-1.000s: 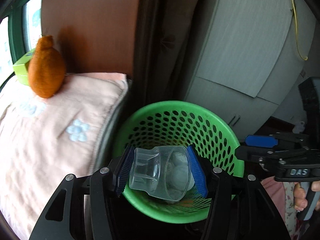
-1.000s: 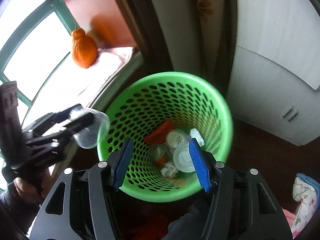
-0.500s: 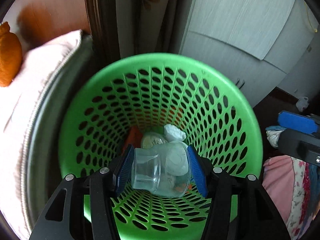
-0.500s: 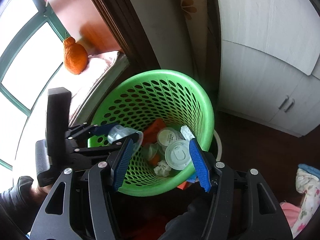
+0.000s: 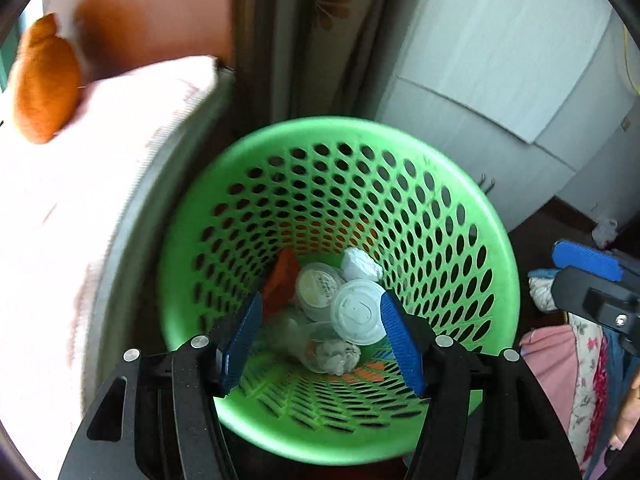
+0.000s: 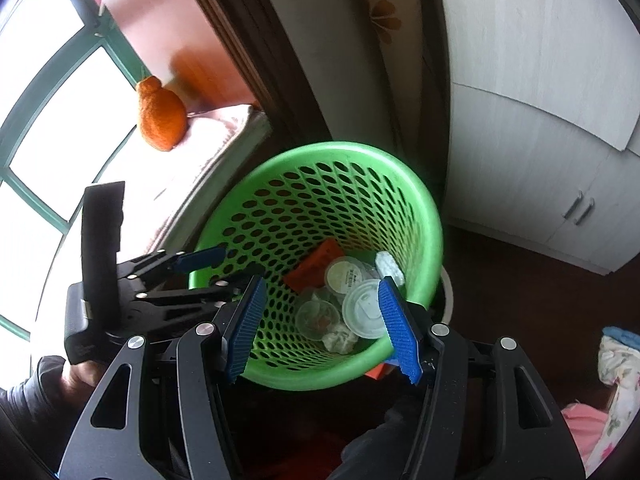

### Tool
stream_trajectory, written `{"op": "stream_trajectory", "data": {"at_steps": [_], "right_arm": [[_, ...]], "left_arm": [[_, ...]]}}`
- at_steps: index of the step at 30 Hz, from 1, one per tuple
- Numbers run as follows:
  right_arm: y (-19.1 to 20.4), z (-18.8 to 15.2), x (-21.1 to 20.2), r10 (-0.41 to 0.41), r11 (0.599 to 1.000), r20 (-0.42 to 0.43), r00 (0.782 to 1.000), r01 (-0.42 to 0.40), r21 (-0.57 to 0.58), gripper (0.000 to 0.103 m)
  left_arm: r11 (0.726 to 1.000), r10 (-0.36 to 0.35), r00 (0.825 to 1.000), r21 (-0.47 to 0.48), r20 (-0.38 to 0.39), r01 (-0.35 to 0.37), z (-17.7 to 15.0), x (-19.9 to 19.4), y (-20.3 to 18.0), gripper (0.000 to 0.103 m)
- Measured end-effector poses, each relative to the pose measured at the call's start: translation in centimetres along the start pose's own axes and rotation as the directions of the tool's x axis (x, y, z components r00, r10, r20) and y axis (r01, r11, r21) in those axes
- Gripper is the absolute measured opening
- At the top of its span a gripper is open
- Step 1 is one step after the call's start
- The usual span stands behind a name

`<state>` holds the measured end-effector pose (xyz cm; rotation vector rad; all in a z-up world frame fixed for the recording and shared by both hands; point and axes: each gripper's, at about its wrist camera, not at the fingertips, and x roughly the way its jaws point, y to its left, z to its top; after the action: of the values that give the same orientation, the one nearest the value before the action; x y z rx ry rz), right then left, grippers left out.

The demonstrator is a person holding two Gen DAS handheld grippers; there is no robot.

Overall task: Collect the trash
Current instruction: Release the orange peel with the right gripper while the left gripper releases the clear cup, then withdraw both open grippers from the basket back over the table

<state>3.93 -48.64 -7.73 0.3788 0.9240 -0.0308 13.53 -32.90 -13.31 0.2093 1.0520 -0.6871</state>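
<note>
A green perforated trash basket (image 5: 460,216) stands on the floor; it also shows in the right wrist view (image 6: 416,204). Inside lie white plastic lids (image 5: 358,312), an orange wrapper (image 5: 282,280), crumpled tissue (image 5: 338,358) and a clear plastic cup (image 5: 290,334) that looks blurred. My left gripper (image 5: 320,340) is open and empty just above the basket's near rim; it also appears in the right wrist view (image 6: 216,270). My right gripper (image 6: 320,326) is open and empty above the basket's near side; it shows at the right edge of the left wrist view (image 5: 588,268).
A pink cushioned seat (image 5: 80,184) with an orange stuffed toy (image 5: 44,84) lies left of the basket, under a window (image 6: 60,132). White cabinets (image 6: 532,132) stand behind and to the right. Floral cloth (image 5: 576,380) lies at the right on the dark floor.
My left gripper opened and let go of the clear cup, which dropped into the basket. The left gripper drew back a little. The right gripper moved slightly closer to the basket.
</note>
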Motion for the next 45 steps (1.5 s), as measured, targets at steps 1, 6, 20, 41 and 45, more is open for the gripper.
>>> {"op": "stream_trajectory", "data": {"at_steps": [1,6,20,41,45], "right_arm": [[0.4,0.0,-0.1,0.003,1.0,0.002,1.0,-0.003,-0.006,0.059],[2.7,0.1,0.0,0.026,0.999,0.005,1.0,-0.026,-0.041,0.062],[11.7,0.5,3.1,0.127,0.978,-0.049,0.991,-0.134,-0.161,0.066],[28.4,0.8,9.2,0.286,0.909,-0.211,0.935,-0.334,-0.247,0.073],[32.2,0.9,10.8,0.283,0.906,-0.243,0.928,-0.342,-0.251,0.073]], "left_arm": [[1.0,0.012,1.0,-0.01,0.01,-0.012,-0.1,-0.7,0.5,0.059],[0.997,0.053,0.997,-0.066,0.06,-0.049,-1.1,-4.3,3.0,0.059],[0.946,0.191,0.97,-0.292,0.15,-0.141,-5.3,-13.2,12.8,0.064],[0.755,0.441,0.887,-0.592,0.138,-0.283,-16.3,-23.9,28.6,0.079],[0.712,0.475,0.871,-0.636,0.123,-0.298,-18.5,-25.6,30.9,0.079]]}}
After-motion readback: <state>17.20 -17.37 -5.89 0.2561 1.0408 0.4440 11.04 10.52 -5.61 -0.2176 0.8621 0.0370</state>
